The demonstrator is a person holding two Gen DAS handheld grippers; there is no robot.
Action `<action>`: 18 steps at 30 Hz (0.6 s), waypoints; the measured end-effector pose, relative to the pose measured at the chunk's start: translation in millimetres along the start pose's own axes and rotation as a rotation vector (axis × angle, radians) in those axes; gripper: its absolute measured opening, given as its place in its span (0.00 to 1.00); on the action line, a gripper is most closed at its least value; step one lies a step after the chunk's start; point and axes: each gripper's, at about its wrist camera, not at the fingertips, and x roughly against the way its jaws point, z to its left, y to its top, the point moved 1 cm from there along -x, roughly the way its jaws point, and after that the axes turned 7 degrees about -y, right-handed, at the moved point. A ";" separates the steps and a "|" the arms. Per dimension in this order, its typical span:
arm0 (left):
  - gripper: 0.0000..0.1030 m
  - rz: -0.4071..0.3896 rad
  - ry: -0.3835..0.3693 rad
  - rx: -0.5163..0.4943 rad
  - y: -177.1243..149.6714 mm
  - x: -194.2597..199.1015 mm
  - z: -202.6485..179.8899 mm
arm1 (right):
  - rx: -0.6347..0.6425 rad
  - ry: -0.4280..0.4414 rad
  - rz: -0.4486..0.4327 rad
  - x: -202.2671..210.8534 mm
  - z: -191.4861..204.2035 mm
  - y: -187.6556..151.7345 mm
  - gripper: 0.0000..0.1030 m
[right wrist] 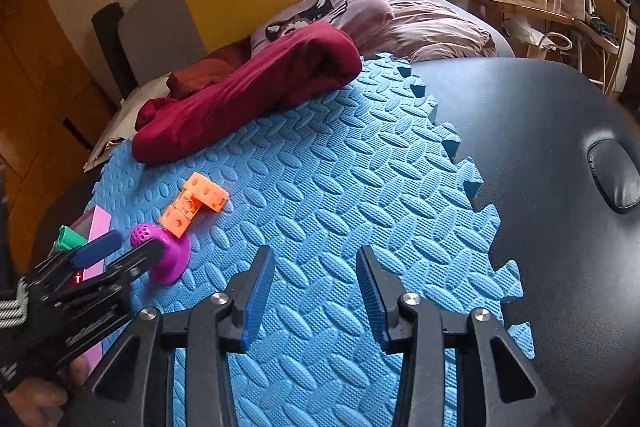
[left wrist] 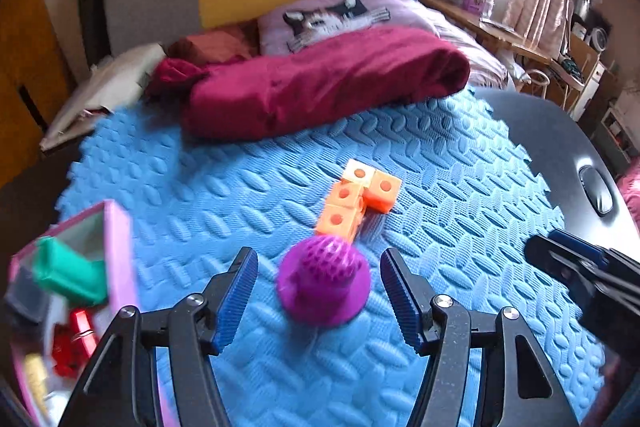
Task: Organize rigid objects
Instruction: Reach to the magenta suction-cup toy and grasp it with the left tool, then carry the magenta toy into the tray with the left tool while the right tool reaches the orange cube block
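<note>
2 grippers are in my hands, and both stand spread wide with nothing between their blue ribbed pads. My left gripper [left wrist: 318, 291] frames the purple plastic toy with a perforated dome and flared round base [left wrist: 323, 277], which sits on the blue textured foam puzzle mat [left wrist: 460, 187]; neither pad touches it. Just beyond the purple toy, touching or nearly touching its dome, lies the orange block piece made of 4 joined cubes [left wrist: 358, 201]. Left of the purple toy, at the mat's edge, stands the pink open box [left wrist: 116, 259] holding a green plastic piece [left wrist: 68, 271] and red bits. My right gripper [right wrist: 316, 291] hovers over bare mat, well to the right of the purple toy. Far behind the toy lies a crumpled maroon blanket [left wrist: 320, 87].
</note>
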 end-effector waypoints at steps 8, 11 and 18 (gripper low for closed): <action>0.39 -0.019 -0.008 -0.006 -16.8 10.7 -0.8 | 0.007 0.008 0.012 -2.1 1.8 -0.5 0.41; 0.39 -0.020 -0.024 0.011 -33.4 27.6 -0.5 | 0.014 0.000 0.023 -4.0 2.3 -2.1 0.41; 0.39 -0.066 -0.054 -0.036 -69.9 70.5 -14.5 | 0.043 -0.032 0.065 -13.9 4.4 -7.5 0.41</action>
